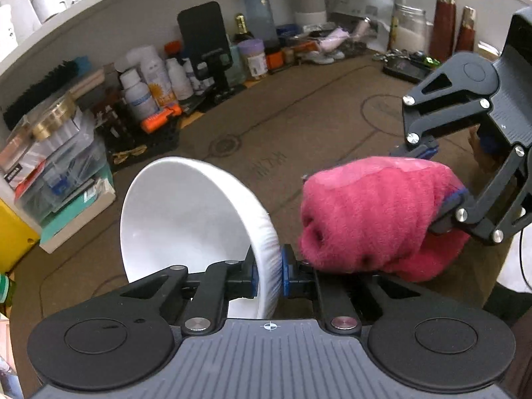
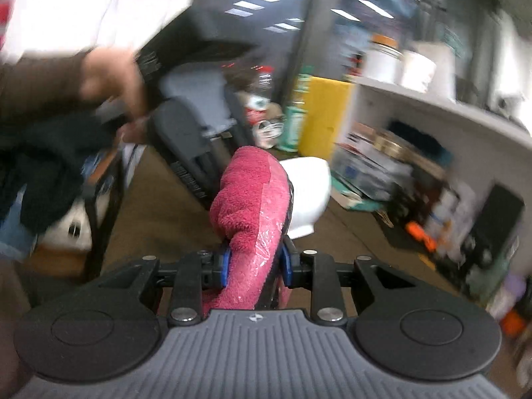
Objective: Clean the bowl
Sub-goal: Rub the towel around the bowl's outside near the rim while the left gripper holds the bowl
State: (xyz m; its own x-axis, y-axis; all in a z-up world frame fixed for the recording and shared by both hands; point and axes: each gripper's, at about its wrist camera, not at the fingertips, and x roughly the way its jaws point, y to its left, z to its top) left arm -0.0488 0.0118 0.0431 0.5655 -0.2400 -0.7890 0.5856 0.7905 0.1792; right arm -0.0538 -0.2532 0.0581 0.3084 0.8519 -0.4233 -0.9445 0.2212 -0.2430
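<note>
White bowl (image 1: 186,219) tipped on edge above the brown surface (image 1: 316,113), left tongs (image 1: 269,274) clamping its rim, right tongs (image 2: 254,264) gripping a pink cloth (image 1: 375,216) just beside the bowl

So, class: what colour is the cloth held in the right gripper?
Pink-red. The cloth shows best in the left wrist view, clamped in the right gripper.

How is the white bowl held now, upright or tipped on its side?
Tipped on its side. The left gripper pinches the white bowl by its rim, and the opening faces sideways, away from the pink cloth.
</note>
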